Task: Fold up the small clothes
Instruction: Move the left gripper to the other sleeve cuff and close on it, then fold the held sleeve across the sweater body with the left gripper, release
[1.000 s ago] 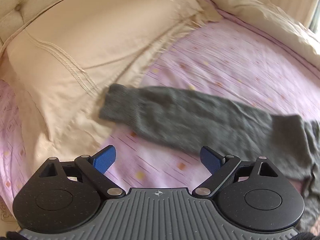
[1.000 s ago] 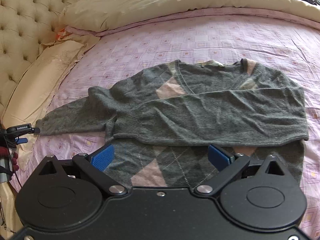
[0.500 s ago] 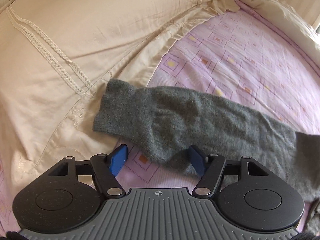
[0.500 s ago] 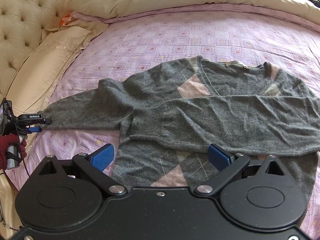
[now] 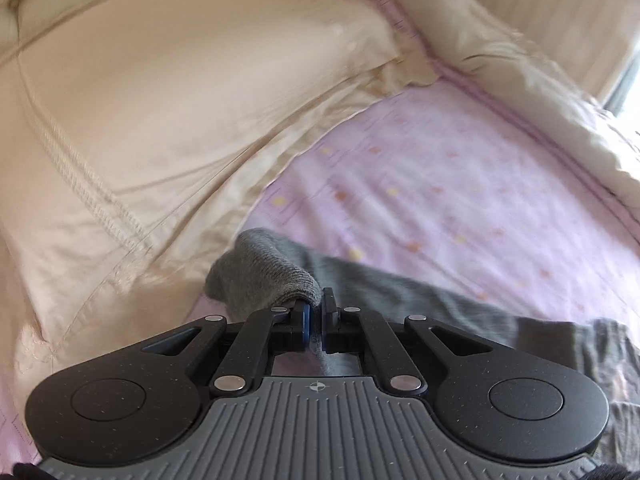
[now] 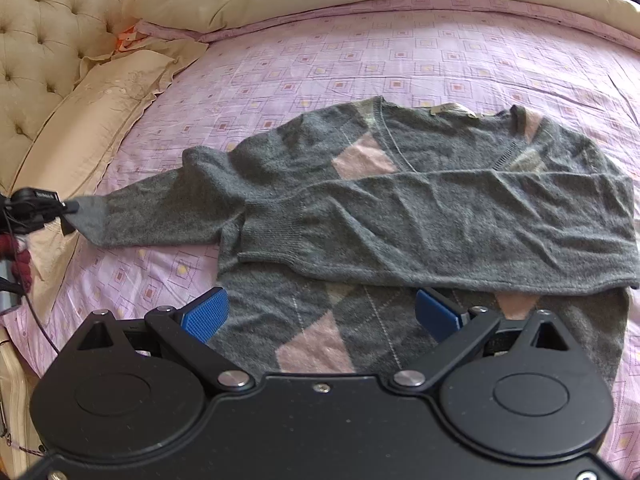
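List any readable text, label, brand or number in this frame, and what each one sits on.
No text can be read.
White lettering on the left gripper, seen in the right wrist view: too small and blurred.
Tag inside the sweater collar: blank or illegible.
Crosshair mark on the gripper body in the left wrist view: a symbol, no words.

Pillow (image 5: 168, 92) and bedsheet (image 5: 460, 184) motion-blurred

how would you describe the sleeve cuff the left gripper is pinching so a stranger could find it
On the pink patterned bedsheet lies a grey argyle sweater. One sleeve is folded across its chest; the other stretches toward the cream pillow. Its plain grey cuff is the one clamped in the left gripper.
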Available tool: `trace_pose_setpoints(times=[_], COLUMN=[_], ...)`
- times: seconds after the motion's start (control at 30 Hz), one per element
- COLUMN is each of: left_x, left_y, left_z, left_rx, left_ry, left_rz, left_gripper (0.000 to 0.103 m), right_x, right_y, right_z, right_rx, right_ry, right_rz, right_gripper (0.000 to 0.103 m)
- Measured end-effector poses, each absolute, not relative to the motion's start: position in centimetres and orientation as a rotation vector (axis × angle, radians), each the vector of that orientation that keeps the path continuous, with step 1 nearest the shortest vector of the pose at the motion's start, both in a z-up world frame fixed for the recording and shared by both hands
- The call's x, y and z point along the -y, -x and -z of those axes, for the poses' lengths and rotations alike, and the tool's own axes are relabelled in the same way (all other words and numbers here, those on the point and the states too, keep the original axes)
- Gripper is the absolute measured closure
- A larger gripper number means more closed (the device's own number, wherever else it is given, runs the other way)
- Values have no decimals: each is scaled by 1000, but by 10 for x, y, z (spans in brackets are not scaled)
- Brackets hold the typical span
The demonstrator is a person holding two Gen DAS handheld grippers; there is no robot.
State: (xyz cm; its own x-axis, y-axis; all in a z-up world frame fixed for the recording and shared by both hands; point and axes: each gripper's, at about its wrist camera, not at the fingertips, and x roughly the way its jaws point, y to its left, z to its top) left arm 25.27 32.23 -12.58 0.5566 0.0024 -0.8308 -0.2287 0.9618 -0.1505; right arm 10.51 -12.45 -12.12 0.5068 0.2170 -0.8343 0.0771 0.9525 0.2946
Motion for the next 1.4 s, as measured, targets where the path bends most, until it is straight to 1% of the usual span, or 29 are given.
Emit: trace_pose_setpoints(times=[0.27,0.43,0.5,0.6,0.87,0.97,1.0,1.03,1.07,1.1,1.13,1.17,1.2,1.27,1.3,1.4], left_x=[-201,-108,-72,-20,102,126,130,134,138,137,140,140,139,133,131,116], left_y=[-215,-193,-188,-183,-169,-166,-165,-161,-157,-156,-151,-149,-146,-140,-137,-133], left_z=[32,-6,-7,6,73,94,99,101,103,105,105,106,106,106,107,113], left_rx=[-778,-698,-694,-712,-833,-888,-902,-916,-926,-927,-928,-934,-933,-916,-914,-926], left_ry=[100,42,33,28,-32,-53,-54,-51,-44,-33,-23,-21,-22,-25,-40,-88], left_rz=[86,246,308,400,534,540,550,568,598,633,680,710,733,775,794,789], left_gripper=[99,99,99,98,97,97,92,85,70,60,55,41,34,31,28,27], right_x=[165,203,217,238,286,296,298,299,300,301,301,302,301,299,298,290], right_y=[-78,-62,-56,-49,-33,-29,-29,-28,-28,-28,-28,-28,-29,-32,-34,-44], right_z=[130,128,128,128,133,136,137,138,139,140,140,141,142,144,145,145], right_rx=[-1033,-1011,-1003,-995,-1002,-1007,-1007,-1008,-1008,-1008,-1009,-1008,-1009,-1014,-1016,-1013], right_ry=[-349,-385,-396,-409,-437,-446,-448,-449,-451,-454,-456,-459,-459,-453,-450,-433], right_rz=[-113,-98,-90,-77,-25,-11,-6,-1,5,11,16,20,22,27,31,38], right_gripper=[3,3,3,3,3,3,3,3,3,3,3,3,3,3,3,3])
